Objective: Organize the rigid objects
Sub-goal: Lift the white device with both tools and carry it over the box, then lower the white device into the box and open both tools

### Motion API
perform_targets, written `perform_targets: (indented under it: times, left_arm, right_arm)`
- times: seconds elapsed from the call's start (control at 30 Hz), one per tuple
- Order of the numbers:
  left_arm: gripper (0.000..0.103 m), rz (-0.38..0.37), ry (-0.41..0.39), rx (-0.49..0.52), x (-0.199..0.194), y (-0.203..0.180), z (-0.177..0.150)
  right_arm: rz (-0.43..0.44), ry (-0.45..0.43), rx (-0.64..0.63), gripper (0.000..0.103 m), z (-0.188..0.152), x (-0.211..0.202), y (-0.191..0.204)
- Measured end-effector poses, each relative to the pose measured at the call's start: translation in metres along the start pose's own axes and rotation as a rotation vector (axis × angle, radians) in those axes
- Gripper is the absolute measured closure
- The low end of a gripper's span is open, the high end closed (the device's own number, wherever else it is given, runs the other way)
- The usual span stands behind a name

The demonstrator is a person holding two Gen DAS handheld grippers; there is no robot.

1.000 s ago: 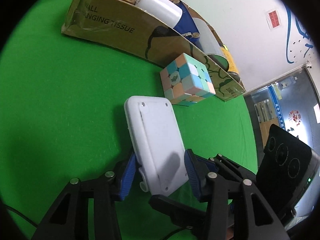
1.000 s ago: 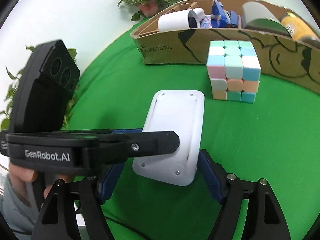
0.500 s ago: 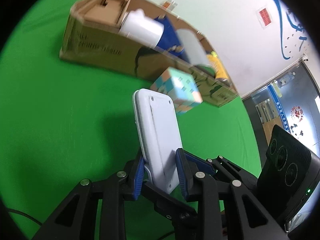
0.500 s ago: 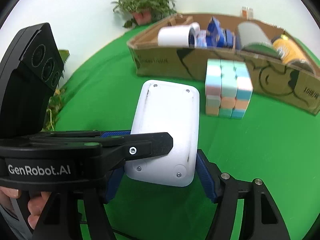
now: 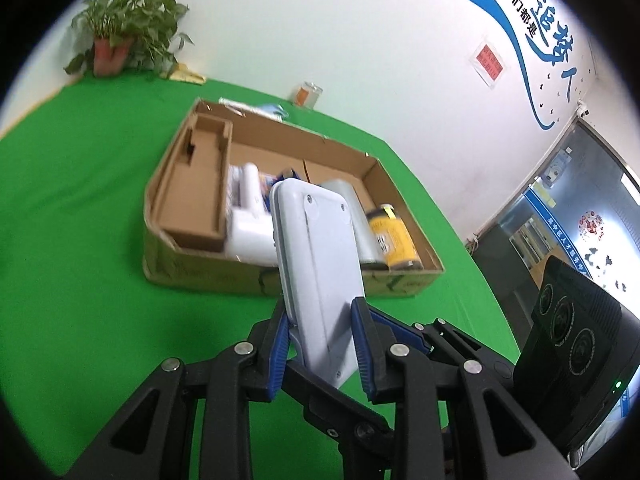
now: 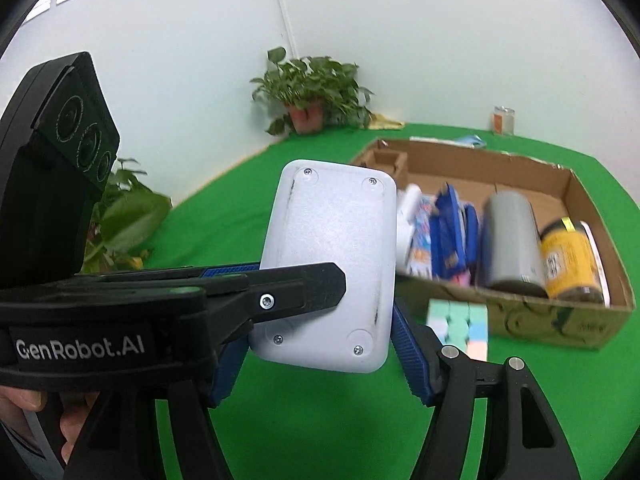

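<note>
- Left wrist view: the left gripper [image 5: 320,344] has its jaws clamped on the thin edges of a white plastic case [image 5: 316,256], near its lower end; the case is lifted clear of the table [image 5: 80,220].
- In the right wrist view the right gripper [image 6: 316,344] has its jaws pressed on the case's [image 6: 332,256] two long sides, with the left gripper's finger [image 6: 296,286] crossing in front of it. Both pairs of jaws have just been closing on the case.
- The case hangs in the air on the near side of the cardboard box [image 5: 200,276], not yet over it.
- Done, I judge: a white roll [image 5: 248,216], a grey cylinder [image 6: 508,236], a yellow can [image 6: 572,256] and blue packets [image 6: 452,236] already lie in the box.
- Left: the case, and a pastel cube [image 6: 460,324] that sits on the table just before the box's near wall.
- Room: the near wall must be cleared; the far part of the box floor looks bare, and the cardboard insert [image 5: 200,184] fills the left end.
- The table around the box lies open; a potted plant [image 6: 312,92] and a small jar [image 6: 504,120] stand far back by the wall.
</note>
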State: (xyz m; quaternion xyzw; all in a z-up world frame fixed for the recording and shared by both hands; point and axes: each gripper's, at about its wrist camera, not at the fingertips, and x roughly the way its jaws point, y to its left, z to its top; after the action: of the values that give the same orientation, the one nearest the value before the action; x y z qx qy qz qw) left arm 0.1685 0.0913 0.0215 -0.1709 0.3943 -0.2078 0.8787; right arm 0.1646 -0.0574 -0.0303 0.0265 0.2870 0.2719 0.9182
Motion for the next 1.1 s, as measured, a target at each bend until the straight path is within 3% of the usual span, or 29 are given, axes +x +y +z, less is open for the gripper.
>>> perform_targets:
  times: [0.23,0.47,0.6,0.87,1.03,1.1]
  left_arm:
    - [0.075,0.033,0.01,0.001,0.008,0.028,0.038]
    - [0.08,0.03,0.082,-0.039,0.039,0.071,0.086]
    - [0.08,0.026,0.125,-0.057,0.058,0.089,0.106]
    - [0.08,0.02,0.203,-0.099,0.089,0.122,0.118]
    - [0.078,0.002,0.214,-0.108,0.095,0.128,0.12]
    - [0.078,0.029,0.207,-0.107,0.093,0.128,0.12]
  right_arm:
    - [0.029,0.017,0.034,0.038,0.041,0.038,-0.001]
    - [0.117,0.132,0.153,0.038,0.091,0.111,-0.029]
    - [0.121,0.176,0.191,0.038,0.109,0.145,-0.04]
    - [0.161,0.281,0.271,0.038,0.118,0.204,-0.062]
    - [0.167,0.293,0.283,0.035,0.117,0.214,-0.068]
    - [0.186,0.294,0.302,0.031,0.116,0.211,-0.07]
